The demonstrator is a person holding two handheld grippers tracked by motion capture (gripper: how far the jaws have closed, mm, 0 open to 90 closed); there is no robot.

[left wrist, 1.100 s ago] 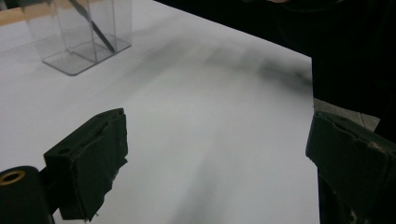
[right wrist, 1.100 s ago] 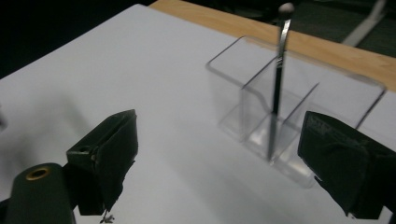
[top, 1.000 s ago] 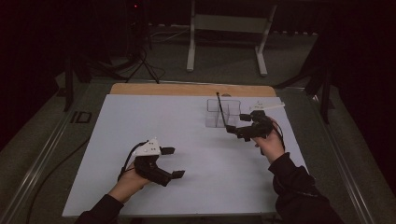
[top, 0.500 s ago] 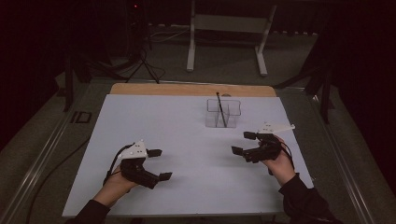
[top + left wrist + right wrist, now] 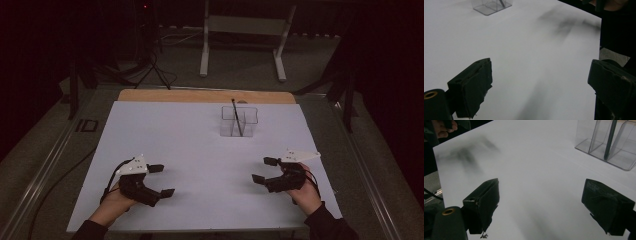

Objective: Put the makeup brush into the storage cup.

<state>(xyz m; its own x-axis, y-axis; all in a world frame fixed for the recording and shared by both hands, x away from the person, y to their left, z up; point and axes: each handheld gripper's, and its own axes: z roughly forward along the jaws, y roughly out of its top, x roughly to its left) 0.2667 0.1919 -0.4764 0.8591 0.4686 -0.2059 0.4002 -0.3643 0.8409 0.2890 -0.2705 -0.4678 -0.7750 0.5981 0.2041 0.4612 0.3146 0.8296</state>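
Pen (image 5: 235, 116) stands tilted in the clear holder (image 5: 239, 121) far up the tabletop (image 5: 200, 145); left gripper (image 5: 160, 180) and right gripper (image 5: 261, 170) sit well short, jaws apart, empty. A careless reach could topple that light holder.

The table (image 5: 190, 135) has a smooth, matt white top with a bare wooden strip along its far edge. On it stands a clear, glossy plastic holder (image 5: 239, 121). The tongs' pads (image 5: 472, 86) look rough, matt black.

Clear holder (image 5: 239, 121) alone on open table (image 5: 200, 150)
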